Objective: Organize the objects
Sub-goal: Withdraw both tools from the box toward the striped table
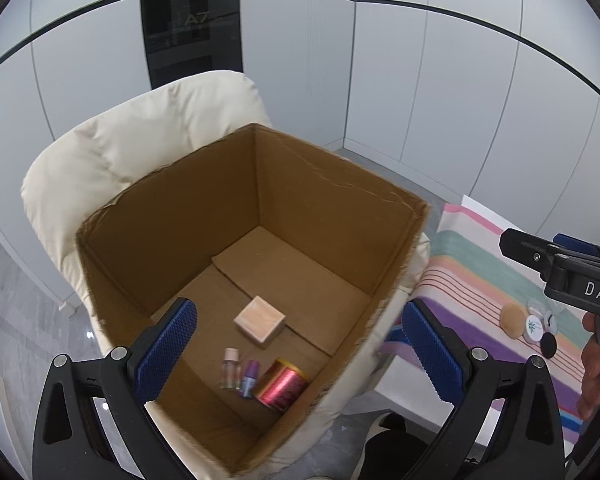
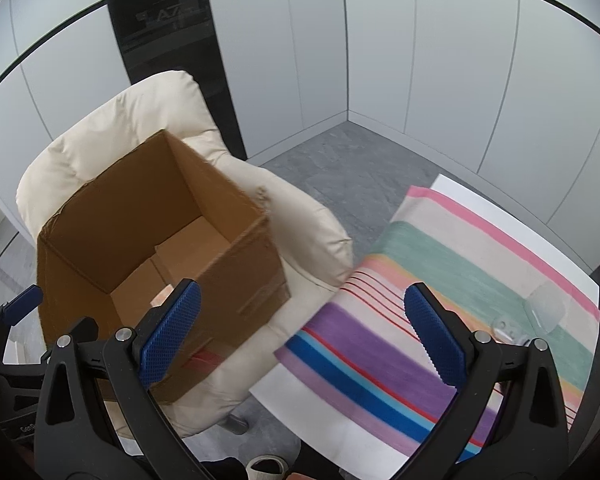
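Observation:
An open cardboard box stands on a cream chair. Inside lie a small wooden cube, a clear bottle with a pink cap, a small purple bottle and a red thread spool. My left gripper is open and empty above the box. My right gripper is open and empty between the box and the striped cloth; it also shows at the right of the left wrist view. On the cloth lie a tan round puff, a white round tin and a black disc.
The striped cloth covers a white table to the right of the chair. A clear plastic piece lies on the cloth's far side. Grey floor and white wall panels lie behind.

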